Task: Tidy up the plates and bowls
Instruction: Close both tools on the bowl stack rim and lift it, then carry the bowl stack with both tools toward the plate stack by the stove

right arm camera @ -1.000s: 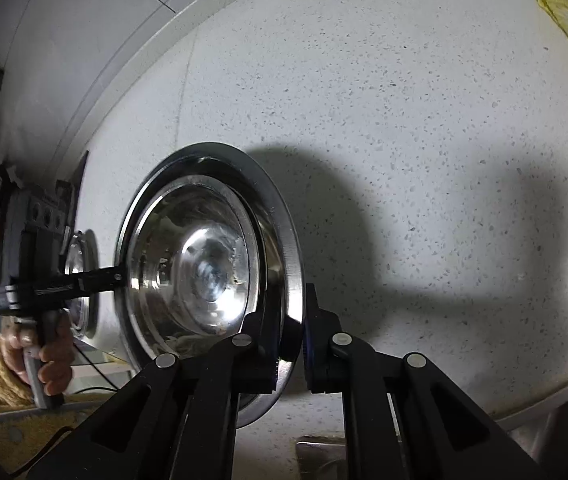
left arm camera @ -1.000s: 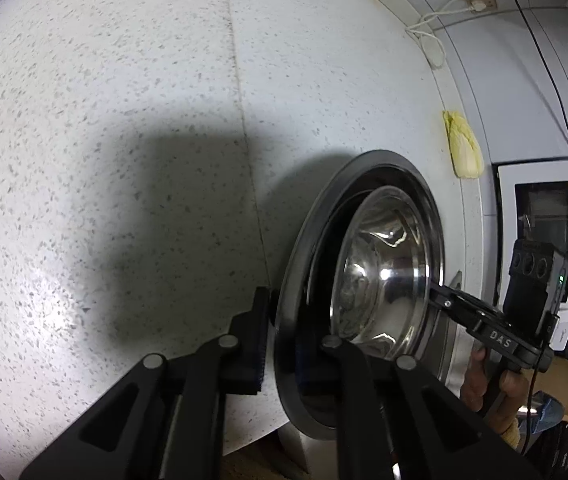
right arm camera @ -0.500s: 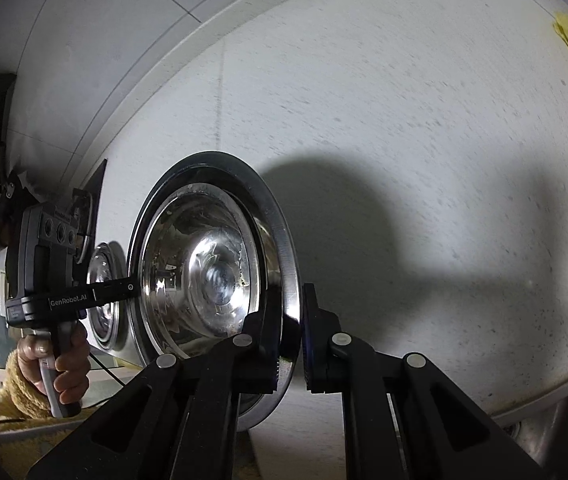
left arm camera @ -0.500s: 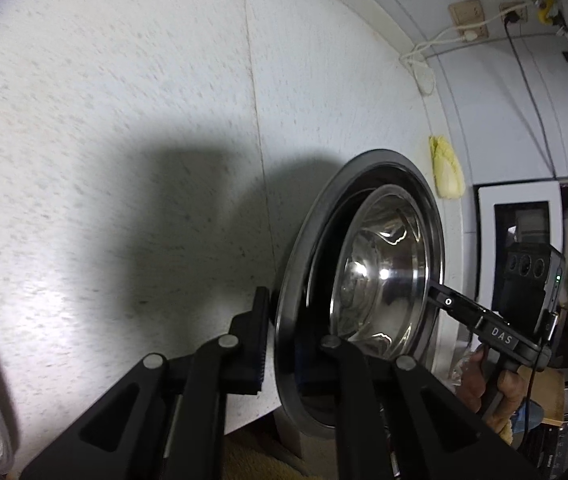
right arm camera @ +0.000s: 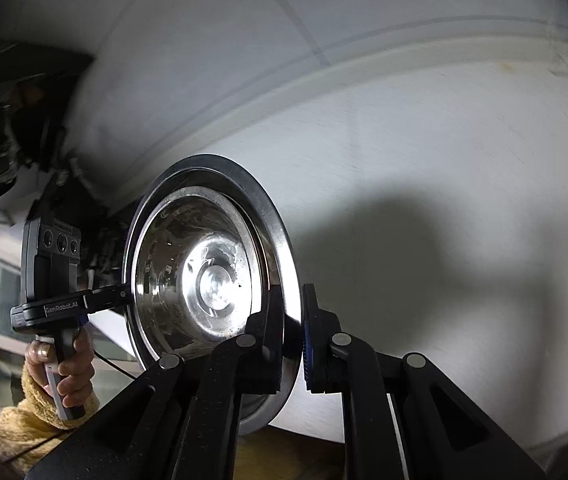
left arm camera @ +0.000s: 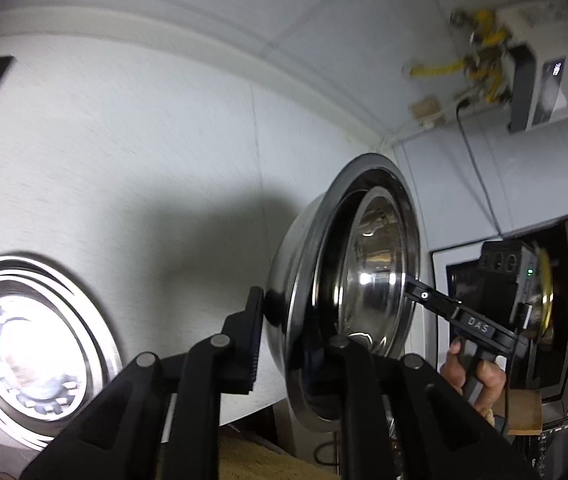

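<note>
White speckled countertop (left arm camera: pixel 156 168) fills the background, grey wall (right arm camera: pixel 220 40) at the far side. Large shiny steel bowl (left arm camera: pixel 304 292) is up off the counter, carried edge-on between both grippers, with a smaller steel bowl (right arm camera: pixel 204 280) nested inside. Second steel dish (left arm camera: pixel 32 360) sits on the counter at near left. Left gripper (left arm camera: pixel 296 344) straddles the big bowl's rim; jaws have just been opening, rim between them, outer pad just off the wall. Right gripper (right arm camera: pixel 294 340) is clamped tight on the opposite rim.
</note>
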The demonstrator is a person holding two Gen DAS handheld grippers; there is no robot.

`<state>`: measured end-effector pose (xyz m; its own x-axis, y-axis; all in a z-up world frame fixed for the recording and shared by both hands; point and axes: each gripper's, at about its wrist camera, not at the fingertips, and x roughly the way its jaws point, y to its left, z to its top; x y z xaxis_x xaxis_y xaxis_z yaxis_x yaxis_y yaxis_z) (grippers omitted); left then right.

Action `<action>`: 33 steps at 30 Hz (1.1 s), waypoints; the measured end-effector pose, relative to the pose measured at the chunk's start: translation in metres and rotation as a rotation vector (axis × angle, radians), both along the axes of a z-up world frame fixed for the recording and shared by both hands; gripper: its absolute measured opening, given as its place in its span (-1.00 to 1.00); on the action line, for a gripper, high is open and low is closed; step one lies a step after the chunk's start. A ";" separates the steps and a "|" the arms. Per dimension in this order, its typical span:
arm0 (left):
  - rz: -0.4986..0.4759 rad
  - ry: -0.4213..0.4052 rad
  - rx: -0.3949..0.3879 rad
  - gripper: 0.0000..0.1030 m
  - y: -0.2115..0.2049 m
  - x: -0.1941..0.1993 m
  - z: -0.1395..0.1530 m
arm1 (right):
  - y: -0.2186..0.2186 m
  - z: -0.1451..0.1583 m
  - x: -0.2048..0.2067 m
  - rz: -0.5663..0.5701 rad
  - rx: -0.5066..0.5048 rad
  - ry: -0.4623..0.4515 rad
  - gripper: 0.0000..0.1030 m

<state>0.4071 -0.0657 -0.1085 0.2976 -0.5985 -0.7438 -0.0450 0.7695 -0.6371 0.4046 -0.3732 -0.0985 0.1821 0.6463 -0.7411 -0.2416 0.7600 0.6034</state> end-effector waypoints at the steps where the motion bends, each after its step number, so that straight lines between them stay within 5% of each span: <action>1: 0.021 -0.012 0.004 -0.70 0.017 -0.005 0.008 | 0.015 0.004 0.001 0.026 0.011 -0.009 -0.83; 7: 0.130 -0.035 0.040 -0.69 0.095 -0.037 0.028 | 0.092 0.010 0.000 0.152 0.050 -0.024 -0.83; 14: 0.222 0.025 0.067 -0.69 0.172 -0.082 0.018 | 0.164 -0.007 -0.018 0.263 0.058 0.035 -0.83; 22: 0.234 0.152 0.029 -0.71 0.217 -0.105 -0.041 | 0.205 -0.051 -0.039 0.270 0.004 0.136 -0.83; 33: 0.141 0.277 0.037 -0.75 0.229 -0.103 -0.116 | 0.217 -0.103 -0.059 0.175 -0.097 0.228 -0.83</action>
<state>0.3041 0.1630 -0.2249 0.1591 -0.5363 -0.8289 -0.3210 0.7659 -0.5571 0.3453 -0.1562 -0.2013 -0.1040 0.5770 -0.8101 -0.2409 0.7757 0.5834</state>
